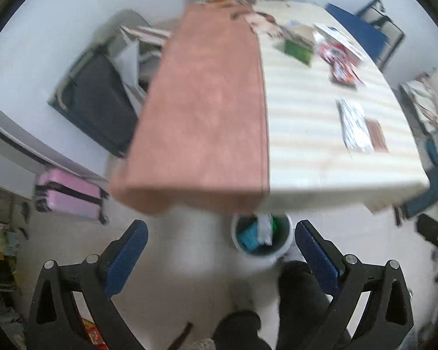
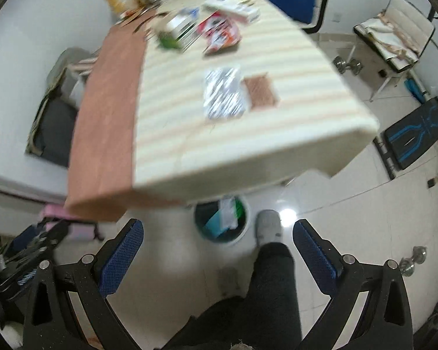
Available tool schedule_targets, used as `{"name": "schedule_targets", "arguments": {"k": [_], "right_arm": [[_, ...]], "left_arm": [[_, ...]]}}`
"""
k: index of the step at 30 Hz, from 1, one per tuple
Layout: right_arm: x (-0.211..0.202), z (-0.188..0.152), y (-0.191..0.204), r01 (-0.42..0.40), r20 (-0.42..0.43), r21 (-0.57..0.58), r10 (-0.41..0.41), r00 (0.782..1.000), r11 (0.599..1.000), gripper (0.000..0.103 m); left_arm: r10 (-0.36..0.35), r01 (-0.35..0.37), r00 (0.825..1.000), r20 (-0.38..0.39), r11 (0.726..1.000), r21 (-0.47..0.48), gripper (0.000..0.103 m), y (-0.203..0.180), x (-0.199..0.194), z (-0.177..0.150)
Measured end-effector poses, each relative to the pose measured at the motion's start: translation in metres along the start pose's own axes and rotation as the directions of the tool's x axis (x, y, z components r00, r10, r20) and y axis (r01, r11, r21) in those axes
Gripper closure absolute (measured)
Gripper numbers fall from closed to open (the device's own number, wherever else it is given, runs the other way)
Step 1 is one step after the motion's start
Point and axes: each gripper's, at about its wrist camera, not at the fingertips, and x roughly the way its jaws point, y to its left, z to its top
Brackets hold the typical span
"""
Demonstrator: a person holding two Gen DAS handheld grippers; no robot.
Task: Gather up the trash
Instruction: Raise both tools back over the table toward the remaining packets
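Note:
A white trash bin (image 1: pixel 262 237) stands on the floor under the table's near edge, with teal, white and green wrappers in it; it also shows in the right wrist view (image 2: pixel 222 223). On the striped table (image 2: pixel 175 102) lie a silver wrapper (image 2: pixel 223 93), a brown wrapper (image 2: pixel 260 89), red packets (image 2: pixel 219 33), a green packet (image 2: pixel 168 42) and white boxes (image 2: pixel 232 8). My left gripper (image 1: pixel 220 246) is open and empty above the floor near the bin. My right gripper (image 2: pixel 218 245) is open and empty, just in front of the bin.
A brown cloth (image 1: pixel 204 110) covers the table's left side. A pink suitcase (image 1: pixel 70 195) and a dark open suitcase (image 1: pixel 99 99) lie left. The person's leg and white shoe (image 2: pixel 268 224) stand beside the bin. A chair (image 2: pixel 394 40), dumbbells (image 2: pixel 347 65) and a bench (image 2: pixel 417 134) are right.

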Motion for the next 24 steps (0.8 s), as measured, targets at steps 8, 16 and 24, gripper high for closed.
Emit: {"name": "schedule_targets", "arguments": {"k": [8,16,24], "right_arm": [[0.091,0.148,-0.049,0.007,-0.105,0.062,-0.001,0.994,0.998,0.000],[0.169,0.292,-0.016,-0.003,-0.127,-0.058,-0.004,0.992,0.998,0.000],[0.244,0.351,0.026,0.092,-0.172,-0.151,-0.118,0.978,0.984,0.013]], "left_arm": [[0.145,-0.154,0.984,-0.101,0.984,-0.087,0.000,-0.035,0.055,0.078],[0.302,-0.334,0.923,-0.238,0.937,-0.105,0.000,-0.055,0.134,0.139],[0.304,-0.365,0.891,-0.338,0.922,-0.131,0.000,-0.048,0.175,0.152]]}}
